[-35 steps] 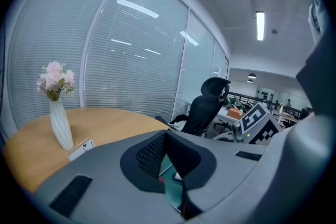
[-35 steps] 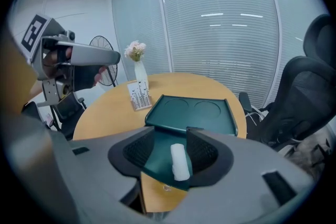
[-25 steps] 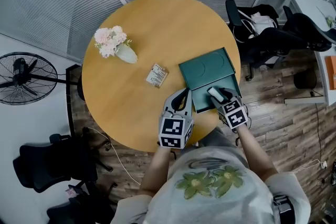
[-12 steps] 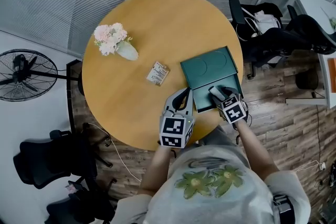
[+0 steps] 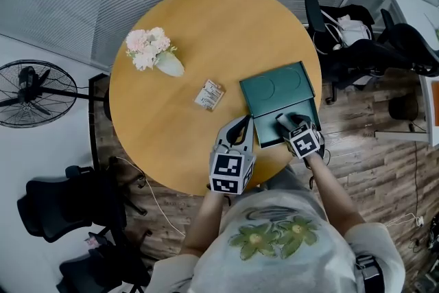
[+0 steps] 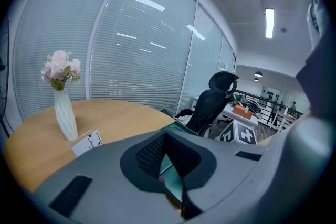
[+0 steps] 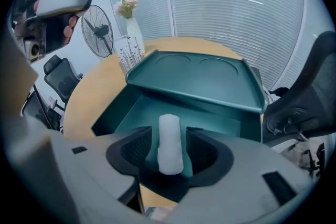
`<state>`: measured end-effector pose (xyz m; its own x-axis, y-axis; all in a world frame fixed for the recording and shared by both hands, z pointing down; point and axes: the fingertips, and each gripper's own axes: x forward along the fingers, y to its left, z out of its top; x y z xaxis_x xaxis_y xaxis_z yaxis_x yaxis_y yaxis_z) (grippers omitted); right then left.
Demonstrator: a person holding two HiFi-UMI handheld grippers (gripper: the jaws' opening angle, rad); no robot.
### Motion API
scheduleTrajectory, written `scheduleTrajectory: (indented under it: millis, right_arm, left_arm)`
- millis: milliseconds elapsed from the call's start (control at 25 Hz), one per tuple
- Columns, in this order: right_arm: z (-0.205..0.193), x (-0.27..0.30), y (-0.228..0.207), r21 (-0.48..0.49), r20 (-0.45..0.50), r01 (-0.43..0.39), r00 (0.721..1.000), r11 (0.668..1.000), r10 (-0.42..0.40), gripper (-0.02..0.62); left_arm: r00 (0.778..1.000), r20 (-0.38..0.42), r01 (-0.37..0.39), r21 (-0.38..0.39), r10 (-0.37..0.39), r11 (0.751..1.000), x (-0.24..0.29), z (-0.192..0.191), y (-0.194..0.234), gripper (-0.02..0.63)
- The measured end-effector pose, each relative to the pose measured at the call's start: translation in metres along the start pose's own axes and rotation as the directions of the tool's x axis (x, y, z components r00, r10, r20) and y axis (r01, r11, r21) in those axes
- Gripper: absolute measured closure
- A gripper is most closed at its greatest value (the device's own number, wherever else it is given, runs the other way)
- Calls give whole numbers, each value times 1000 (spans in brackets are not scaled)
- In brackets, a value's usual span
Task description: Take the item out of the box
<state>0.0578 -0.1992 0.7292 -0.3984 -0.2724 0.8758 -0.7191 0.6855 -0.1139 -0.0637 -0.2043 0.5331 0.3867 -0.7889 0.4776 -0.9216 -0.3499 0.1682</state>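
A dark green box (image 5: 287,125) stands open at the right of the round wooden table (image 5: 199,31), its lid (image 5: 276,88) leaning back. A white oblong item (image 7: 169,143) lies in the tray. My right gripper (image 7: 169,136) points steeply down over it. Its jaws have just been opening and stand open, one on each side of the item, with a gap to each pad. In the head view the right gripper (image 5: 291,125) is over the item (image 5: 282,121). My left gripper (image 5: 245,121) is at the box's left wall. In the left gripper view the left gripper (image 6: 170,165) is shut on that green wall (image 6: 176,171).
A white vase of pink flowers (image 5: 154,53) stands at the table's far left, and a small printed card (image 5: 210,94) sits just left of the lid. Black office chairs (image 5: 357,44) crowd the right side. A floor fan (image 5: 31,96) and another chair (image 5: 62,213) are on the left.
My right gripper has sunk into the box over the white item and its jaws stand wider. The left gripper has stayed at the box's wall.
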Motion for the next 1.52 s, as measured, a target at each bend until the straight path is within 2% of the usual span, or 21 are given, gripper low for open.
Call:
scheduleTrajectory:
  millis: [280, 480, 760, 1040, 1520]
  right_arm:
    - [-6, 7, 0, -22, -81, 13, 997, 1000, -15, 382]
    - [-11, 10, 0, -74, -168, 27, 985, 997, -39, 382]
    - [-14, 14, 1, -94, -245, 41, 968, 995, -63, 382]
    - [-15, 14, -3, -107, -258, 63, 962, 992, -89, 443]
    - [-14, 11, -2, -88, -245, 46, 967, 995, -66, 451]
  left_arm:
    - [1000, 5, -13, -18, 14, 1000, 0, 1, 9, 611]
    - [1000, 6, -19, -26, 19, 999, -1, 0, 13, 611]
    - [1000, 8, -28, -36, 28, 999, -6, -2, 18, 611]
    - [999, 8, -36, -42, 37, 998, -8, -4, 21, 611]
    - [999, 11, -33, -39, 33, 999, -12, -3, 19, 611]
